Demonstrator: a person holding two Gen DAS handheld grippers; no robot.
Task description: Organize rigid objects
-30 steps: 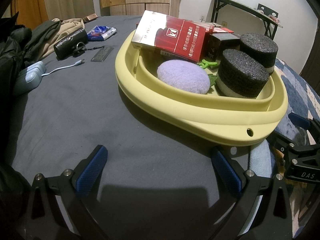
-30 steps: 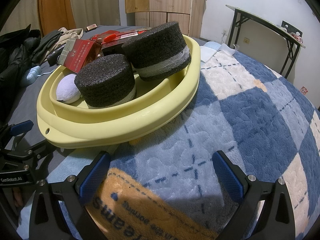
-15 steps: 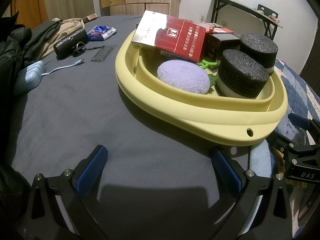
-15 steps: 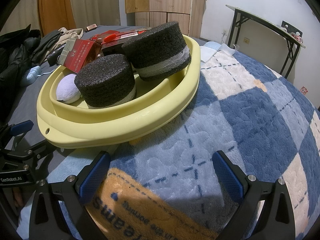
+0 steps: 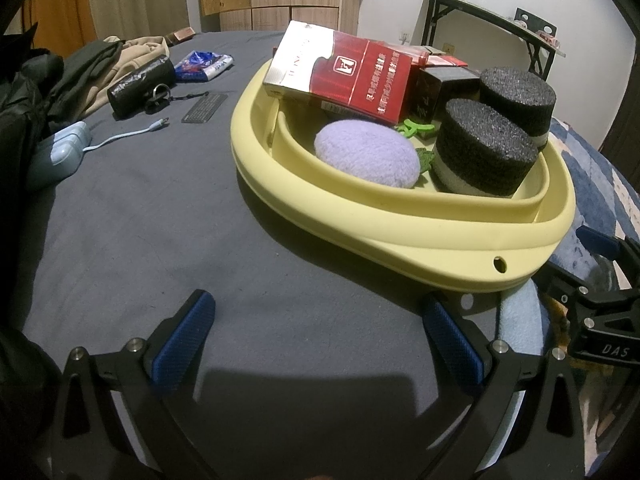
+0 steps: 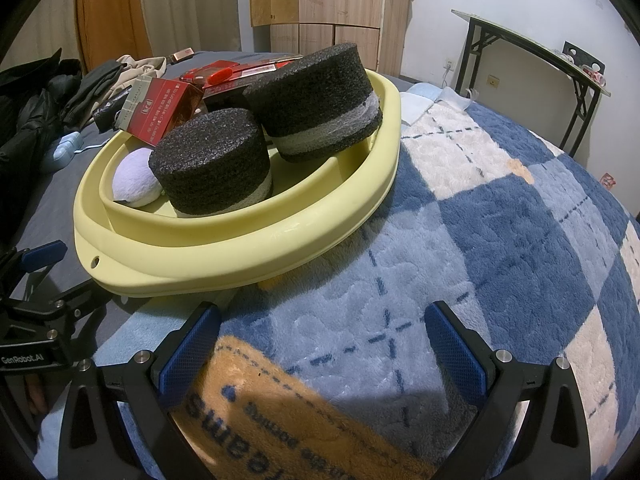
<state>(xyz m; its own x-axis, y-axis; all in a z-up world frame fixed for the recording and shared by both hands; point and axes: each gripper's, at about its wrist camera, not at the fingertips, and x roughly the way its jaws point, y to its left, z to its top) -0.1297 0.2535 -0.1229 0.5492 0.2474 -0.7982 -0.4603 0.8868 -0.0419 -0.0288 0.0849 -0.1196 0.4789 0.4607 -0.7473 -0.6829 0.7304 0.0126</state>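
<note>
**Yellow basin loaded, both grippers idle in front of it**

A pale yellow oval plastic basin (image 5: 404,236) rests on a bed, partly on the dark grey sheet (image 5: 160,216) and partly on the blue-and-cream checked fleece blanket (image 6: 500,240). Inside it lie a lilac plush oval cushion (image 5: 366,158), two black foam cylinders with pale bands, the nearer one (image 5: 482,150) upright and the farther one (image 5: 518,100) leaning on the rim, and a red-and-silver cardboard carton (image 5: 344,70) propped across the far edge. A small green piece (image 5: 414,128) shows between cushion and carton.

The left gripper (image 5: 320,340) hovers over the grey sheet, its blue-padded fingers (image 5: 182,344) spread wide and empty. The right gripper (image 6: 322,346) hangs over the blanket just in front of the basin, fingers (image 6: 456,348) likewise spread and holding nothing.

Farther off on the sheet lie a black cylindrical pouch (image 5: 140,84), a light blue case with a cable (image 5: 64,152) and heaped clothes (image 5: 100,64).
</note>
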